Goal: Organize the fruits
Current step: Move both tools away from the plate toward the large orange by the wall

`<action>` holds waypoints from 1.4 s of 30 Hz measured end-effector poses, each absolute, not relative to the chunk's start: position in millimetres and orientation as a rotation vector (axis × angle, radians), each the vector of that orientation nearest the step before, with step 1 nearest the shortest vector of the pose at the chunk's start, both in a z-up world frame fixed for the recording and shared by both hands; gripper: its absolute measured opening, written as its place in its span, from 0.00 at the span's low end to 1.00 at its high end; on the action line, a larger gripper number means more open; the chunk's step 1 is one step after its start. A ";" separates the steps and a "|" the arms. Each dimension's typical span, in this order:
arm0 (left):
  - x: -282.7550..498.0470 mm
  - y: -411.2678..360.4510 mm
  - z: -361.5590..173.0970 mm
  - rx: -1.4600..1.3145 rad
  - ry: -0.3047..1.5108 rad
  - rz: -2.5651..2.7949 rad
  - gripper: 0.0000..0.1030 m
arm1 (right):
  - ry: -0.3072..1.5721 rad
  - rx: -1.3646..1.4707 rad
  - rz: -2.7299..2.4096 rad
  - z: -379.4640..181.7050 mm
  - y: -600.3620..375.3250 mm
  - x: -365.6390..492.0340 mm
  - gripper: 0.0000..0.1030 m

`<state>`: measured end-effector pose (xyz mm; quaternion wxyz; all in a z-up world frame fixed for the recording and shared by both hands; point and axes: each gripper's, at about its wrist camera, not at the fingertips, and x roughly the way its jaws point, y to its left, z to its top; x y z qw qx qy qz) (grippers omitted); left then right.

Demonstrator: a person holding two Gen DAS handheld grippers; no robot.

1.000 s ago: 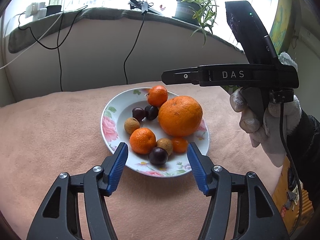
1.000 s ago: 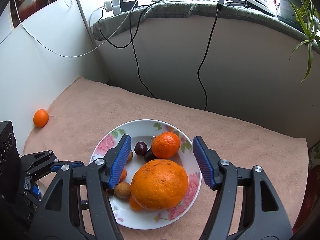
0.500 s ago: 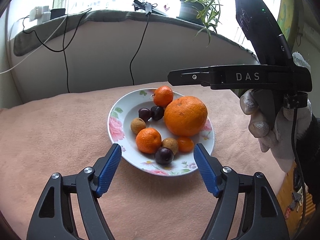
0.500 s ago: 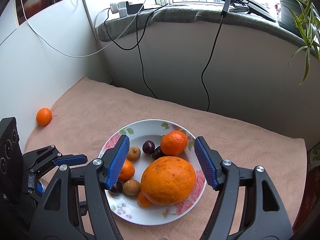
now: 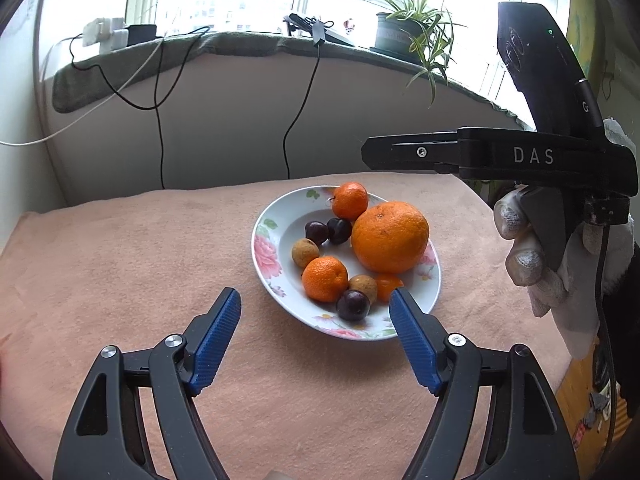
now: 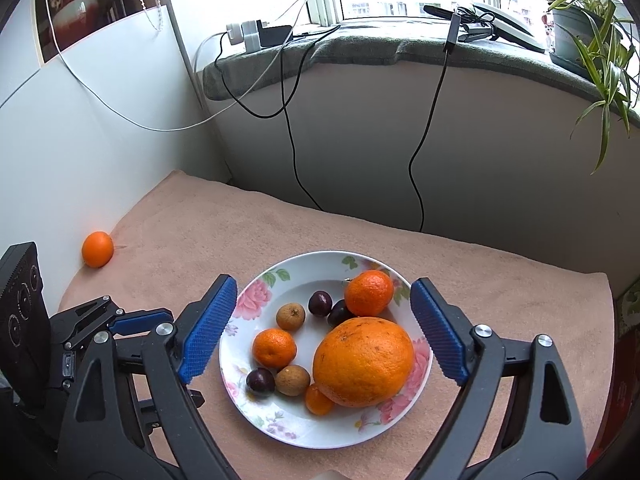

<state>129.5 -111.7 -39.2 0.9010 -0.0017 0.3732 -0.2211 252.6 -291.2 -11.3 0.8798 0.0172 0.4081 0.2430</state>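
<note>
Both grippers' jaws have just been opening, nothing between them, and the plate [image 6: 256, 404] of fruit now sits ahead of the wide-open right gripper [image 6: 320, 328], while the open left gripper [image 5: 314, 336] hangs off the plate's near-left rim; a stray orange [image 6: 97, 249] lies well left of the plate.

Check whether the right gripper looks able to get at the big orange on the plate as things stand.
Probably yes: the right gripper hangs over the plate with jaws wide open and empty, having just been opening, and nothing covers the big orange.

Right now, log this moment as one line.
left gripper: open, empty | right gripper: jaws just widened, empty | plate: fruit piled | stray orange: off plate
</note>
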 end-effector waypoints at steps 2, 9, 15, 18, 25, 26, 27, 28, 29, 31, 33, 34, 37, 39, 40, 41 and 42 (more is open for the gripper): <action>128.1 -107.7 -37.9 -0.009 0.767 -0.452 0.75 | 0.846 0.041 0.499 -9.9 -288.9 250.8 0.88; 121.4 -96.1 -32.2 -0.029 0.747 -0.442 0.75 | 0.844 0.064 0.501 -6.4 -281.0 241.2 0.88; 114.1 -88.3 -26.4 -0.039 0.727 -0.430 0.75 | 0.829 0.078 0.518 -2.1 -274.4 229.6 0.88; 108.8 -81.9 -23.0 -0.042 0.714 -0.417 0.75 | 0.808 0.064 0.525 2.0 -267.3 220.6 0.88; 91.9 -60.6 -12.2 -0.057 0.677 -0.371 0.75 | 0.765 0.056 0.549 13.1 -247.7 203.0 0.88; 89.6 -56.1 -11.0 -0.061 0.672 -0.364 0.75 | 0.760 0.054 0.550 14.7 -244.4 201.2 0.88; 87.0 -51.7 -10.0 -0.065 0.668 -0.357 0.75 | 0.754 0.057 0.552 16.0 -241.2 199.6 0.88; 84.3 -46.7 -9.1 -0.072 0.665 -0.349 0.75 | 0.751 0.064 0.558 17.1 -237.5 198.4 0.88; 81.8 -41.2 -8.5 -0.079 0.661 -0.342 0.75 | 0.747 0.074 0.566 18.0 -234.3 197.3 0.88; 76.5 -28.6 -8.2 -0.103 0.652 -0.326 0.75 | 0.729 0.094 0.582 20.4 -226.3 194.5 0.88; 71.4 -15.4 -8.3 -0.125 0.647 -0.310 0.75 | 0.719 0.102 0.611 22.6 -215.2 192.0 0.88; 69.0 -8.9 -8.4 -0.133 0.644 -0.295 0.75 | 0.715 0.102 0.624 23.6 -209.0 191.0 0.88; 61.4 12.4 -9.8 -0.160 0.639 -0.252 0.75 | 0.707 0.083 0.661 26.3 -187.3 187.8 0.88; 55.9 25.3 -12.2 -0.177 0.634 -0.224 0.75 | 0.705 0.065 0.687 27.1 -171.5 186.6 0.88; 53.3 31.9 -13.9 -0.181 0.634 -0.208 0.75 | 0.706 0.058 0.704 27.3 -163.9 186.0 0.88; 51.0 38.6 -16.0 -0.182 0.637 -0.188 0.75 | 0.710 0.053 0.723 27.3 -156.4 185.5 0.88; 48.9 45.7 -18.4 -0.184 0.642 -0.166 0.75 | 0.714 0.048 0.743 27.2 -149.8 185.8 0.88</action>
